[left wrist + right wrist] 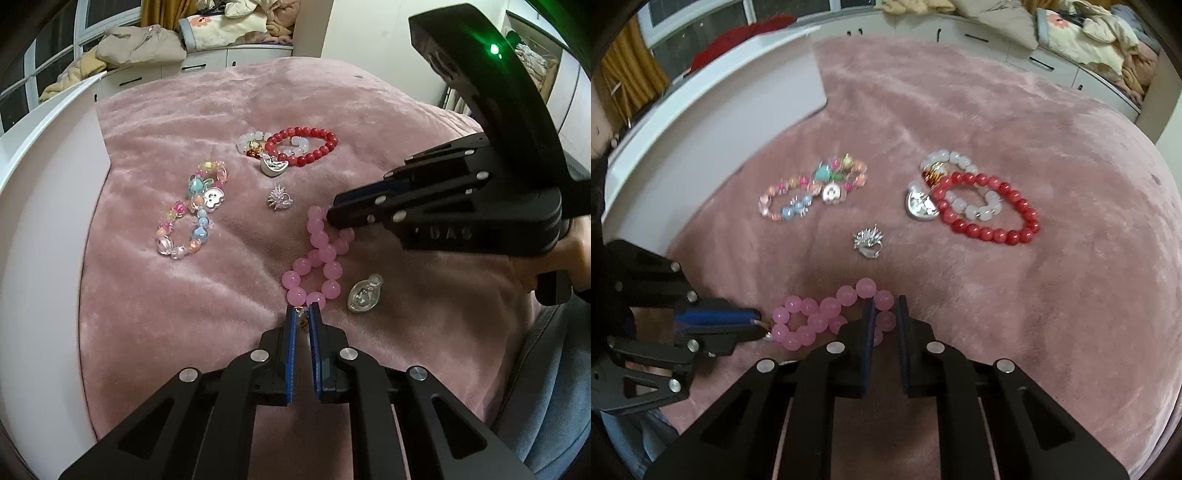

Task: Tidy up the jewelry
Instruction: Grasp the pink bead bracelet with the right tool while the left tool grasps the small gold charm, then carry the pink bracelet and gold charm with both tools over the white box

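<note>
A pink bead bracelet (320,258) lies twisted in a figure eight on the pink plush cloth (184,314). My left gripper (303,314) is shut on the small metal charm at its near end. My right gripper (332,216) comes in from the right and is shut on beads at the bracelet's far end. In the right wrist view the bracelet (827,317) stretches between the right gripper (885,306) and the left gripper (761,325).
A red bead bracelet (306,146) overlaps a white bead bracelet with a silver charm (271,164). A multicolour bead bracelet (192,214) lies left. A silver brooch (280,197) sits mid-cloth. A small glass pendant (364,297) lies near the pink bracelet. White table edge at left.
</note>
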A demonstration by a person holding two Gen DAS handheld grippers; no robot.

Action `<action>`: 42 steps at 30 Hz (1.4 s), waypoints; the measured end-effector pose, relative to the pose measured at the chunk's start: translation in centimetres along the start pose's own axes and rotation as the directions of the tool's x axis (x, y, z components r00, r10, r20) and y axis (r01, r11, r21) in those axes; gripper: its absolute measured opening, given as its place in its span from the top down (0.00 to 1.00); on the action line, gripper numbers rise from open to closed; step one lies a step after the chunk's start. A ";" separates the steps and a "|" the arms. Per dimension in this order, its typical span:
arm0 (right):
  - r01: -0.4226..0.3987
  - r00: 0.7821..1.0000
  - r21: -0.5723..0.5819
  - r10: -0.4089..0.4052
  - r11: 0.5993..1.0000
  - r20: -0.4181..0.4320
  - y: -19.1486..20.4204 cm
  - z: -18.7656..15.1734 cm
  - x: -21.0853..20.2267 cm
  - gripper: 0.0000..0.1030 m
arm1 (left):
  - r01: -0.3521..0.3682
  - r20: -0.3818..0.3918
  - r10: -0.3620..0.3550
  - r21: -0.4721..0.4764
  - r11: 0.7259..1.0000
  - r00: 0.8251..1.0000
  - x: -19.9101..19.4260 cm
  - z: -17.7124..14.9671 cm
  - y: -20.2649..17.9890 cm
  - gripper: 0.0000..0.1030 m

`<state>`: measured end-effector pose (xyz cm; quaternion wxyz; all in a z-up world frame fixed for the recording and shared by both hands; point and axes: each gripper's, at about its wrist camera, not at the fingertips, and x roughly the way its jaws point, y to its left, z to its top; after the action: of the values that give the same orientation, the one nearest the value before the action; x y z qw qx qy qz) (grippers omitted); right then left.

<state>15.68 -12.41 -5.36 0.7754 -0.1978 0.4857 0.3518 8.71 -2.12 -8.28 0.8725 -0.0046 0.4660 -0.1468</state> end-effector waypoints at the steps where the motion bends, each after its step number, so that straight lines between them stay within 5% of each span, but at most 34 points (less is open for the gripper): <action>1: 0.000 1.000 0.003 0.000 1.000 0.008 0.0 0.0 -0.1 0.89 | -0.002 0.001 0.002 0.006 1.000 1.000 0.0 0.0 -0.1 0.88; 11: 0.003 0.990 0.006 -0.003 1.000 0.144 0.4 0.2 -3.5 0.89 | -0.010 0.064 0.010 -0.006 1.000 0.998 -1.7 0.0 0.1 0.89; 13: 0.001 0.982 0.014 -0.003 1.000 0.188 0.3 0.2 -4.7 0.99 | -0.012 0.086 0.013 -0.018 1.000 0.996 -2.3 0.3 0.3 0.89; 18: -0.021 0.962 0.043 0.008 0.999 0.272 -0.1 0.3 -7.5 0.99 | 0.005 0.150 0.002 -0.042 0.999 0.989 -4.4 0.8 0.8 0.89; 24: 0.004 0.981 0.062 -0.016 0.998 0.193 -0.3 0.3 -6.3 0.92 | 0.009 0.200 0.003 -0.059 0.998 0.980 -6.8 0.9 0.9 0.89; 25: 0.012 0.986 0.056 -0.022 0.998 0.167 -0.3 0.2 -5.7 0.86 | 0.016 0.213 -0.003 -0.060 0.998 0.977 -7.5 0.8 0.9 0.89; 27: 0.055 0.990 0.028 -0.058 0.998 0.132 0.2 0.0 -4.5 0.56 | 0.015 0.232 -0.001 -0.062 0.998 0.973 -8.5 0.5 0.9 0.89; 36: 0.231 0.973 -0.121 -0.232 0.965 0.005 1.4 0.1 0.5 0.68 | 0.015 0.227 0.002 -0.072 0.997 0.974 -9.0 0.1 1.0 0.89; 40: 0.182 0.981 -0.115 -0.188 0.977 -0.046 1.0 0.4 2.7 0.68 | 0.011 0.223 0.005 -0.070 0.998 0.975 -8.6 0.1 0.9 0.89; 42: 0.144 0.988 -0.102 -0.149 0.984 -0.048 0.9 0.5 3.1 0.83 | 0.007 0.220 0.009 -0.072 0.997 0.975 -8.5 0.0 1.0 0.89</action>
<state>16.18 -10.37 -7.85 0.7746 -0.2805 0.4734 0.3117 4.48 1.08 -1.52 0.9181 -0.0522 0.3715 -0.1281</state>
